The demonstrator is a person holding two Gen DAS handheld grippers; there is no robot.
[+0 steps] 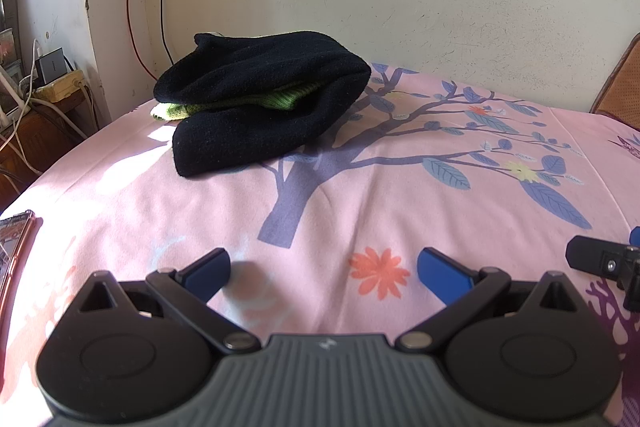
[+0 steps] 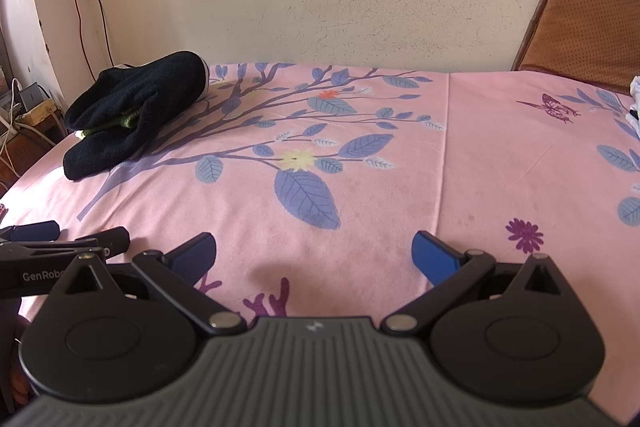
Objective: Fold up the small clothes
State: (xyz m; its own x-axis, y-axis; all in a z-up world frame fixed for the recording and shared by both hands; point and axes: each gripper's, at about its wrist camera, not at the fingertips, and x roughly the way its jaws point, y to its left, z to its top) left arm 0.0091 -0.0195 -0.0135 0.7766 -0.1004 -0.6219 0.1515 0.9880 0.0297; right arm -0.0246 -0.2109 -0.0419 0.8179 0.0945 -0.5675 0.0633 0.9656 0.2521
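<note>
Lying near the bed's far left corner, the black garment (image 1: 256,103) looks soft, light and limp, with green cloth (image 1: 280,99) tucked inside; an outer edge seems the best hold. Left gripper (image 1: 323,267) and right gripper (image 2: 314,253) hover empty, fingers spread wide.
</note>
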